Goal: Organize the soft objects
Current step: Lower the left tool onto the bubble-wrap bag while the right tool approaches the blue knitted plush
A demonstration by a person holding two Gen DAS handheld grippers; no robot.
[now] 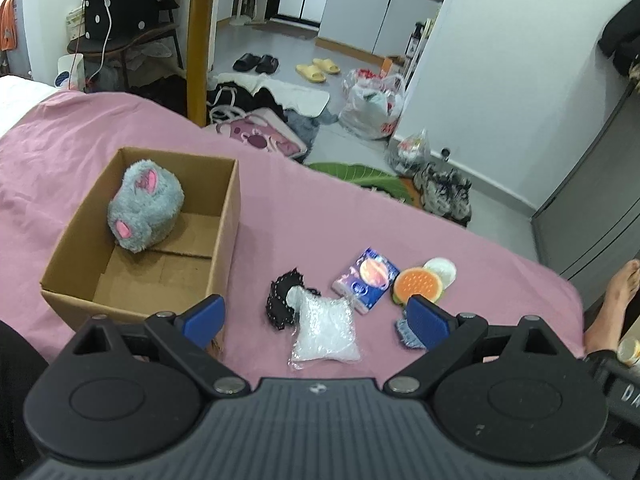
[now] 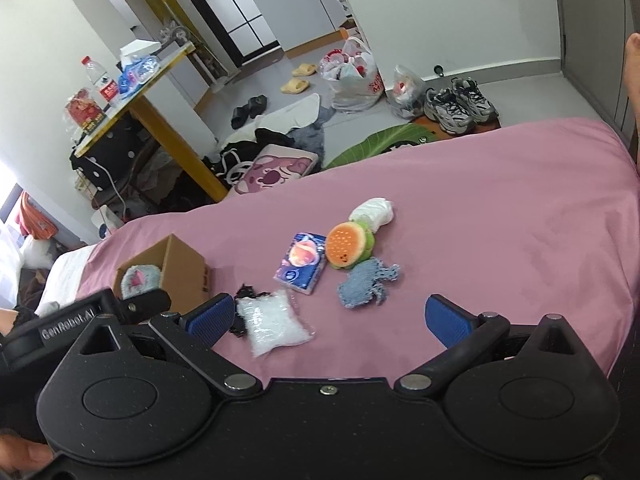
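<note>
So far only one item had been put away: a grey plush toy (image 1: 146, 208) sat inside the cardboard box (image 1: 224, 236) at the left of the pink bedsheet (image 1: 460, 256). Everything else lay loose on the sheet to the right of the box: a black lace piece (image 1: 282, 300) touching a clear plastic packet (image 1: 326, 330), a tissue pack (image 1: 366, 280) just beside them, a burger-shaped plush (image 1: 420, 286) with a white round pad (image 1: 440, 270) behind it, and a blue knitted piece (image 2: 366, 282) near the burger. By that count, most of the sorting remained. The left gripper (image 1: 320, 316) hovered over the packet with its jaws spread wide and nothing between them; the right gripper (image 2: 330, 316) was likewise wide open and empty, above bare sheet. Beyond the bed the room was cluttered: a yellow table (image 1: 200, 40), slippers (image 1: 318, 70), plastic bags (image 1: 372, 108), sneakers (image 2: 460, 104) and clothes on the grey floor.
</note>
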